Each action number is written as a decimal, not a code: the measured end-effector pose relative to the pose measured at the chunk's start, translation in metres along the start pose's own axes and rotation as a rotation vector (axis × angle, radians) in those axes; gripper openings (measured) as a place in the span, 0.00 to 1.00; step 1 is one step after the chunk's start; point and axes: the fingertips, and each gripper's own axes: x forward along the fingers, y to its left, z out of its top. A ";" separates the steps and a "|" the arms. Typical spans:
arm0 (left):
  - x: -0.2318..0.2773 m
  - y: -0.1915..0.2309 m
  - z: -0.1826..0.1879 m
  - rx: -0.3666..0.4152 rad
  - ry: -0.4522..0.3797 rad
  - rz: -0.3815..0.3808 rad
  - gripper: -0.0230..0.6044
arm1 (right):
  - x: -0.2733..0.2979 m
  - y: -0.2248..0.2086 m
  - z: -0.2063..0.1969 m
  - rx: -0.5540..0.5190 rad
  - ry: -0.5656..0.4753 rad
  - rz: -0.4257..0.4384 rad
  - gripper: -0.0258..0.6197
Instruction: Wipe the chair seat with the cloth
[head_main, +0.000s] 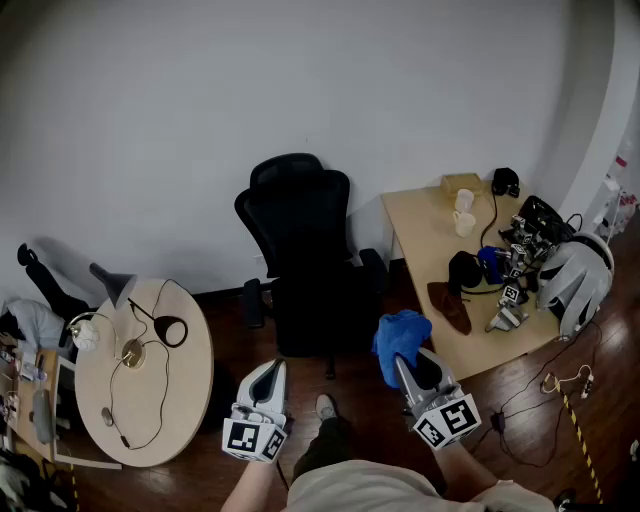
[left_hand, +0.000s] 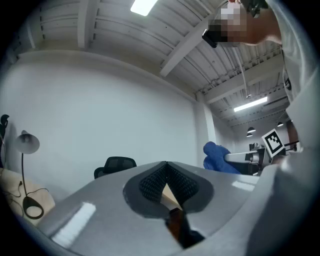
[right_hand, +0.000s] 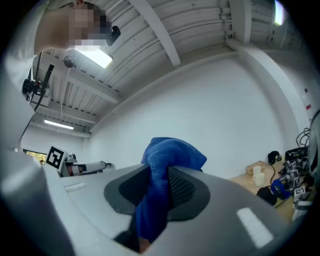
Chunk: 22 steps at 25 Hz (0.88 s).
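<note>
A black office chair (head_main: 305, 255) stands against the white wall, its seat (head_main: 315, 305) facing me. My right gripper (head_main: 398, 362) is shut on a blue cloth (head_main: 400, 338), held up in the air just right of the seat's front; the cloth (right_hand: 167, 160) bunches above the jaws in the right gripper view. My left gripper (head_main: 266, 378) is shut with nothing in it, pointing up in front of the chair's left side. The left gripper view shows the chair back (left_hand: 114, 165) low against the wall and the blue cloth (left_hand: 217, 157) at the right.
A round wooden table (head_main: 145, 385) with a desk lamp (head_main: 112, 285) and cables stands at the left. A rectangular wooden desk (head_main: 465, 270) at the right carries cups, a brown cloth, cables and spare grippers. A white helmet-like object (head_main: 580, 280) sits at its far end. The floor is dark wood.
</note>
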 end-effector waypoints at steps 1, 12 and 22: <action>0.012 0.027 -0.004 -0.009 0.008 -0.004 0.13 | 0.026 0.000 -0.007 0.005 0.004 -0.014 0.19; 0.177 0.254 -0.008 -0.005 0.068 -0.053 0.13 | 0.295 -0.048 -0.032 0.006 0.046 -0.086 0.19; 0.307 0.336 -0.108 -0.072 0.236 0.032 0.13 | 0.417 -0.175 -0.116 0.138 0.194 -0.113 0.19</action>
